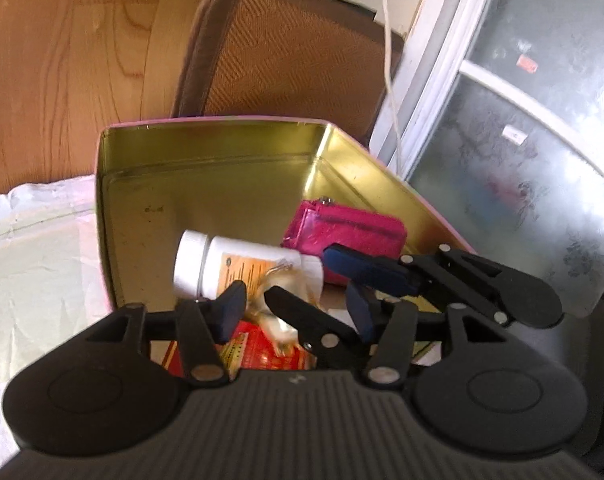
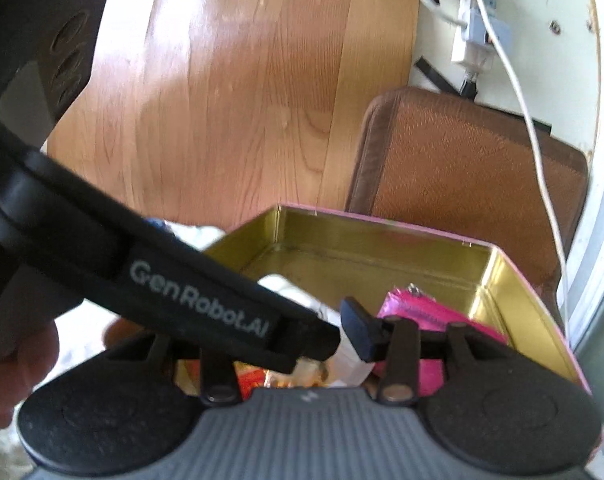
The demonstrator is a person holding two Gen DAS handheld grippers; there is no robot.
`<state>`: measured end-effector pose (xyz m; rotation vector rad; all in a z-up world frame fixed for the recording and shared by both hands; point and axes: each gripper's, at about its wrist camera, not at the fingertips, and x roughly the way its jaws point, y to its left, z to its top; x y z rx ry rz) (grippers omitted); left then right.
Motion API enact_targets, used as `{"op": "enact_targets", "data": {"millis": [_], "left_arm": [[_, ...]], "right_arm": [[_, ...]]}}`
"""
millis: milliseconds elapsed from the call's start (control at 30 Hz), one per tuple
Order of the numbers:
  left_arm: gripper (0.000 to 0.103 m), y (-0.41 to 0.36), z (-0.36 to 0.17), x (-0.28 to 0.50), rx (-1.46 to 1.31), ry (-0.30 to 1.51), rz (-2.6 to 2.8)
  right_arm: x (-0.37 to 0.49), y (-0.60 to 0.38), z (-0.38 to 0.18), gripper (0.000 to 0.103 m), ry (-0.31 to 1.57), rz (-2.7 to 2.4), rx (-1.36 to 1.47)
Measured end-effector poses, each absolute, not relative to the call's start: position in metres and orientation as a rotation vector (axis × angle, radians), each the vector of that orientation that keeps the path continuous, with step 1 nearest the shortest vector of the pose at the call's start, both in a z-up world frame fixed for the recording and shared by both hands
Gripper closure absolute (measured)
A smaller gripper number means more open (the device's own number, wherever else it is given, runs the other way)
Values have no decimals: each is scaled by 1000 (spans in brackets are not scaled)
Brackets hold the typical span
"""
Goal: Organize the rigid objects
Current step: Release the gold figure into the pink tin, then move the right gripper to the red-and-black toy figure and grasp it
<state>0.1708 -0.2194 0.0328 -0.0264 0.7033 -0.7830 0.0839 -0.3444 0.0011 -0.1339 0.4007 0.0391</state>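
**A:** I've got the white bottle (image 1: 206, 266) lying in the gold tin (image 1: 206, 148), the pink purse (image 1: 346, 228) right of it. Both tongs hang apart, gripping nothing.

**B:** Risk?

**A:** My left tongs (image 1: 298, 312) and right tongs (image 1: 342, 280) cross over the tin's near end; they could snag. There's open room at the far end

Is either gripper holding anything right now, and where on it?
Cannot tell for certain. A blurred amber thing sits between the left gripper's jaws, pads apparently not pressing it. The right gripper's jaws are partly hidden.
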Motion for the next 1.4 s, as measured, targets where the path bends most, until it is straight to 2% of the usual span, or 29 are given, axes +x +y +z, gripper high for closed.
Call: {"op": "enact_targets", "data": {"millis": [233, 367, 733, 1100, 1167, 1233, 1400], "left_arm": [[45, -197, 59, 137, -32, 593, -772], [40, -176, 68, 115, -36, 532, -749], [40, -77, 57, 91, -56, 454, -541], [39, 80, -18, 133, -196, 582, -80], [40, 106, -28, 143, -302, 616, -16], [39, 120, -26, 143, -388, 577, -11], [39, 118, -22, 141, -368, 545, 77]], "right_arm": [[54, -332, 22, 60, 331, 41, -122], [35, -319, 29, 54, 290, 62, -102], [23, -249, 23, 53, 315, 163, -153], [66, -168, 2, 53, 442, 324, -186], [84, -152, -1, 53, 477, 362, -158], [102, -138, -4, 53, 501, 391, -140], [151, -105, -9, 53, 548, 433, -103]]}}
